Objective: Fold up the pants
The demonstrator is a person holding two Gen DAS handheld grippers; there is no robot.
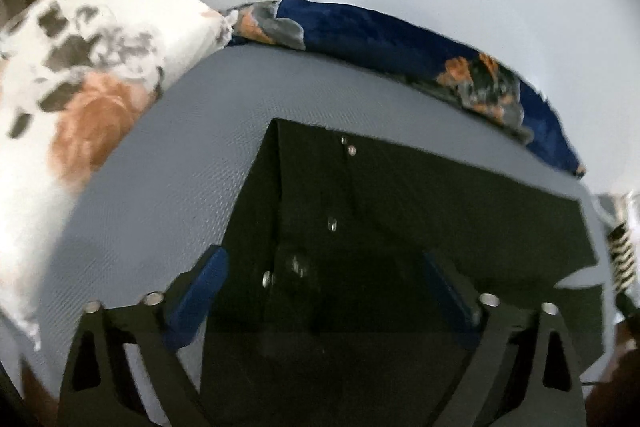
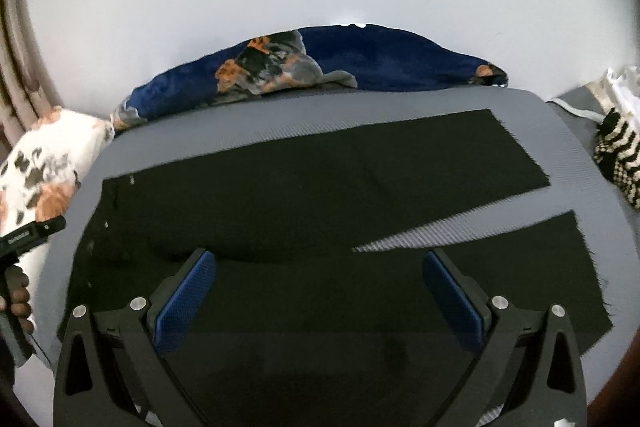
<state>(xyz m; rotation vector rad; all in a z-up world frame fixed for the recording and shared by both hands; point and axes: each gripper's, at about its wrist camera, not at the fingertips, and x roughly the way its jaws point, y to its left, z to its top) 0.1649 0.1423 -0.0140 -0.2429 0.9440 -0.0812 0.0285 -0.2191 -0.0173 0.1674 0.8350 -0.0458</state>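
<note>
Black pants (image 2: pixel 304 187) lie spread flat on a grey mat (image 2: pixel 280 115), waistband to the left, both legs reaching right with a gap between them. My right gripper (image 2: pixel 320 291) is open, hovering over the near leg around the thigh. My left gripper (image 1: pixel 326 291) is open above the waistband end of the pants (image 1: pixel 400 227), where small metal studs (image 1: pixel 348 145) show. The left gripper's body also shows at the left edge of the right wrist view (image 2: pixel 28 233), held in a hand.
A white floral pillow (image 1: pixel 80 67) lies left of the mat. A navy floral blanket (image 2: pixel 360 59) runs along the far edge against a white wall. A black-and-white striped cloth (image 2: pixel 616 155) sits at the right.
</note>
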